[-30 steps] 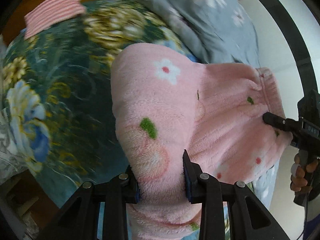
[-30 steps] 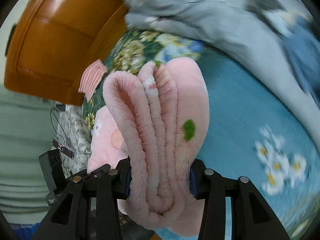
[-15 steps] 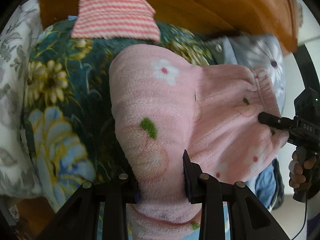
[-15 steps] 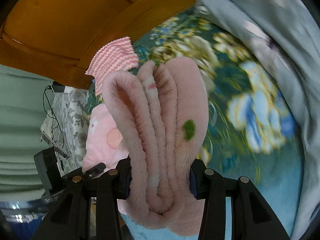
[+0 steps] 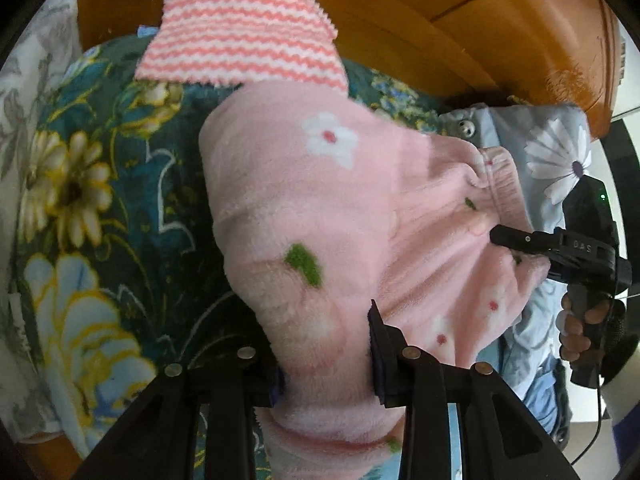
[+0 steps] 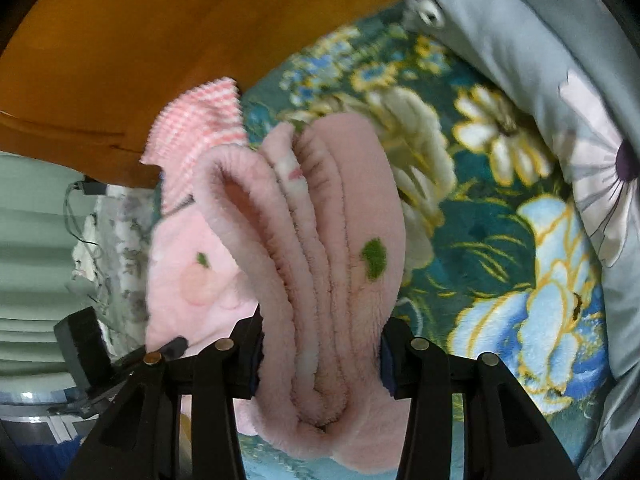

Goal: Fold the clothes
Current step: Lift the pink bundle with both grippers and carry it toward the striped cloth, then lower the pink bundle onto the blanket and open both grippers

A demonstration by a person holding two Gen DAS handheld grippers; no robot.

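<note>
Above the flowered bed [image 5: 100, 240], both grippers are gripping the folded pink garment [image 5: 320, 200], the left gripper [image 5: 326, 356] with jaws opening, so layers risk slipping from the right gripper [image 6: 320, 356].

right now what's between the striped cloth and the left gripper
Only the folded pink fleece garment: it spans from the striped cloth to the left gripper, whose opening jaws have it between them. Left wrist view.

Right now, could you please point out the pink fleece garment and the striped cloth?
pink fleece garment [image 5: 304, 200], left wrist view, its flat upper face.
striped cloth [image 5: 244, 36], left wrist view, its middle.
</note>
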